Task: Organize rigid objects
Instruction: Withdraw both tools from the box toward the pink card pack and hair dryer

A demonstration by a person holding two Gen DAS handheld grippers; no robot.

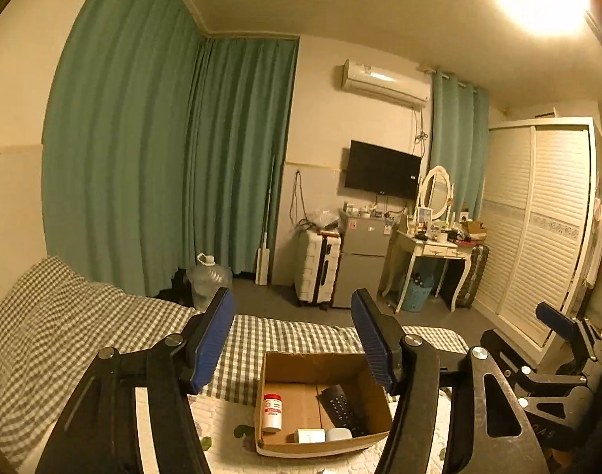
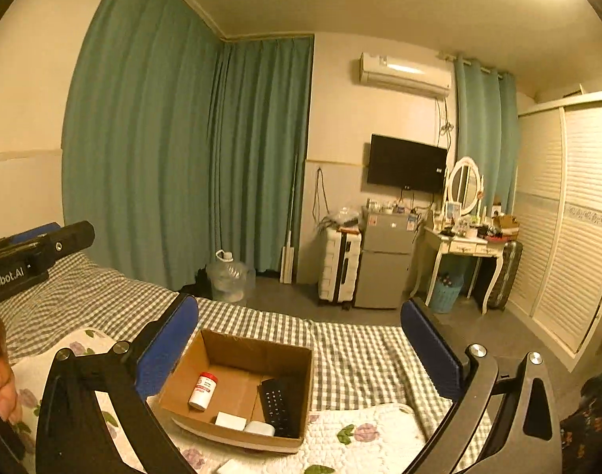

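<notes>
An open cardboard box (image 1: 301, 363) (image 2: 237, 347) sits on the bed. Inside lie a white bottle with a red cap (image 1: 272, 412) (image 2: 203, 391), a black remote (image 1: 342, 409) (image 2: 277, 405) and two small white items (image 1: 310, 435) (image 2: 230, 420). My left gripper (image 1: 295, 335) is open and empty, held above and behind the box. My right gripper (image 2: 301, 349) is open and empty, also above the box. The right gripper shows at the right edge of the left wrist view (image 1: 557, 339). The left gripper shows at the left edge of the right wrist view (image 2: 28, 252).
The bed has a grey checked sheet (image 2: 360, 351) and a white floral quilt (image 2: 360, 430). A small white item (image 2: 231, 466) lies on the quilt in front of the box. Beyond the bed stand a water jug (image 2: 229, 276), suitcase (image 2: 338, 268), small fridge (image 2: 385, 260), dressing table (image 2: 464, 249) and wardrobe (image 2: 569, 213).
</notes>
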